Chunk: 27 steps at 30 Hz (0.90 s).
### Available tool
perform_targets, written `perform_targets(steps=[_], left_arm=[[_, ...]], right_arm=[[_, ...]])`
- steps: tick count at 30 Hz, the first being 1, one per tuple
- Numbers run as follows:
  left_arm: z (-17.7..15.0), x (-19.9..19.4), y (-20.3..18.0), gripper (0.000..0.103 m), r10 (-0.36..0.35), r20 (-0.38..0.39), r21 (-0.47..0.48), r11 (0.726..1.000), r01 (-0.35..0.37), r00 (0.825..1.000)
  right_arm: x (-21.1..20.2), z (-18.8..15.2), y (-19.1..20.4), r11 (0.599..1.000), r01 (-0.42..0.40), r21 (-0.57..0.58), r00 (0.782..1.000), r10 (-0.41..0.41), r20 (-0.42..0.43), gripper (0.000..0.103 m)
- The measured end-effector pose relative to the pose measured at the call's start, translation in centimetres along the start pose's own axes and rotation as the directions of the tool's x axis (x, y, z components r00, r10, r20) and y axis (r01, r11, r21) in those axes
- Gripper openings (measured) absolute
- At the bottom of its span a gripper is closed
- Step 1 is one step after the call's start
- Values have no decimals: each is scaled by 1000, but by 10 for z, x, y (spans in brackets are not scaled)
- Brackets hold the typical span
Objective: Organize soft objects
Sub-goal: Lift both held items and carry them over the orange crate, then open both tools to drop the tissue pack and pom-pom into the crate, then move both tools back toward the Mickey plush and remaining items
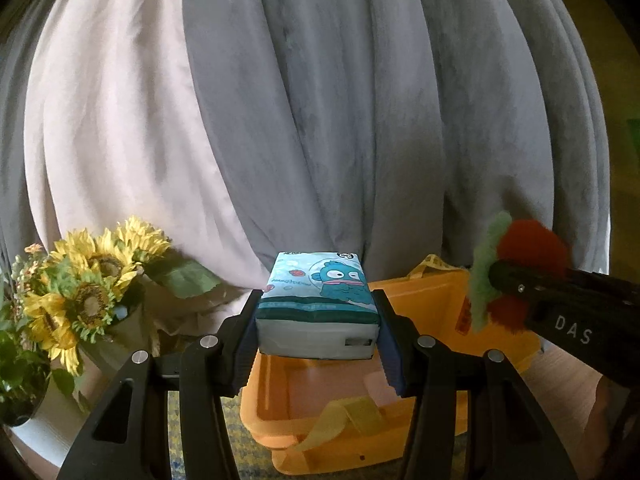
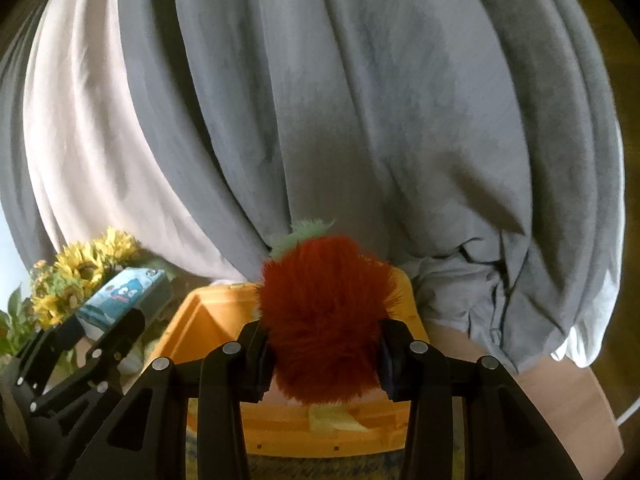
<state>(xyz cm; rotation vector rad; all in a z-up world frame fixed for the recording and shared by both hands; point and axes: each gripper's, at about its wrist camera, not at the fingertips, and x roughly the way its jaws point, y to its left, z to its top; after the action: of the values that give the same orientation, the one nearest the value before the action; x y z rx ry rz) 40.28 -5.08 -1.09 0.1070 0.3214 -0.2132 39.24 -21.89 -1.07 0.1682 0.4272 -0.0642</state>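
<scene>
My left gripper (image 1: 318, 320) is shut on a tissue pack (image 1: 320, 304) printed with a blue cartoon fish, held level above an orange bin (image 1: 424, 312). The pack also shows in the right wrist view (image 2: 120, 294). My right gripper (image 2: 324, 344) is shut on a fuzzy red plush with a green leafy top (image 2: 324, 312), held over the same orange bin (image 2: 208, 320). In the left wrist view the plush (image 1: 520, 276) and the right gripper (image 1: 512, 280) sit at the right, above the bin's far right corner.
A bunch of sunflowers (image 1: 84, 288) stands to the left of the bin; it also shows in the right wrist view (image 2: 76, 276). Grey and pale pink curtains (image 1: 320, 120) hang close behind. A yellow strap (image 1: 344, 420) lies on the bin's near rim. A wooden table (image 2: 560, 400) lies below.
</scene>
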Motion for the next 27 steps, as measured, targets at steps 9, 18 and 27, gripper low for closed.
perform_targets(steps=[9, 18, 27], left_arm=[[-11, 49, 1, 51, -36, -110, 0, 999, 36, 993], [-24, 82, 0, 52, -93, -215, 4, 995, 97, 972], [-20, 80, 2, 73, -110, -213, 1, 994, 113, 971]], right_arm=[[45, -7, -4, 1000, 19, -21, 996, -21, -90, 42], [78, -18, -3, 998, 28, -54, 982, -37, -186, 46], [75, -16, -5, 994, 91, -56, 982, -99, -161, 72]])
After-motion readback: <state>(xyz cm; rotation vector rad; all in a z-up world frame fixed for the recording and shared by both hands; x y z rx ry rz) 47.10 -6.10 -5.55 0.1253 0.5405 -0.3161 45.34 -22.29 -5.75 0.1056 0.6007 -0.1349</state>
